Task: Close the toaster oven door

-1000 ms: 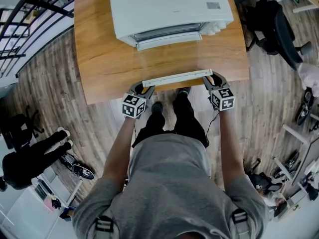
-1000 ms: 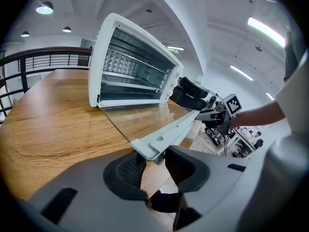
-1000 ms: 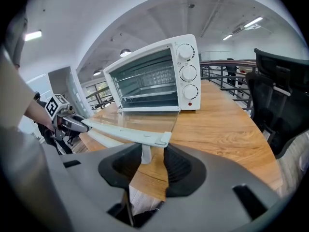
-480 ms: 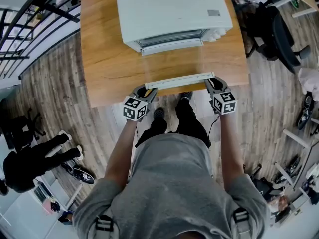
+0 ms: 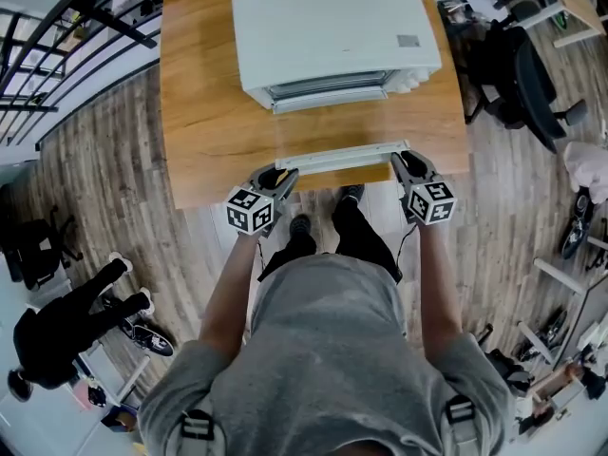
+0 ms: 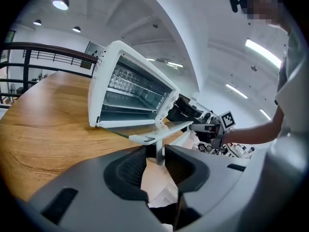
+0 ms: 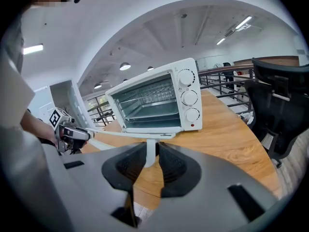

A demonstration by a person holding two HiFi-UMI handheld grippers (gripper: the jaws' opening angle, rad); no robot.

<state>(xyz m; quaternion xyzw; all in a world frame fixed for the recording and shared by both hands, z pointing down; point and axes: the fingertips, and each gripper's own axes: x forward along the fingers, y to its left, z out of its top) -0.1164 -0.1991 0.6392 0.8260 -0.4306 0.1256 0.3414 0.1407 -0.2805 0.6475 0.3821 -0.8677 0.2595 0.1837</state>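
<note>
Left gripper [image 5: 282, 172], off the toaster oven's [image 5: 332, 36] left front corner: jaws about half apart, loose round the left post [image 6: 160, 149] of the door handle [image 5: 340, 156]. A sliver of gap shows beside the post, so I judge the bar rides on my jaws and is not pinched.

Door [image 5: 332, 131]: hinged down in front of the oven, near level. The handle now sits closer to the oven's front than a second ago, so the upward swing has begun and most of the arc remains.

Right gripper [image 5: 404, 161], off the oven's right front corner: jaws have just been closing and now press on the right post [image 7: 150, 151].

Table [image 5: 214, 131]: bare wood under and in front of the oven.

Room: black railing [image 5: 57, 27] left of the oven, a person [image 5: 57, 321] on the plank floor [image 5: 123, 160] below that, and an office chair [image 5: 532, 65] to the oven's right.
</note>
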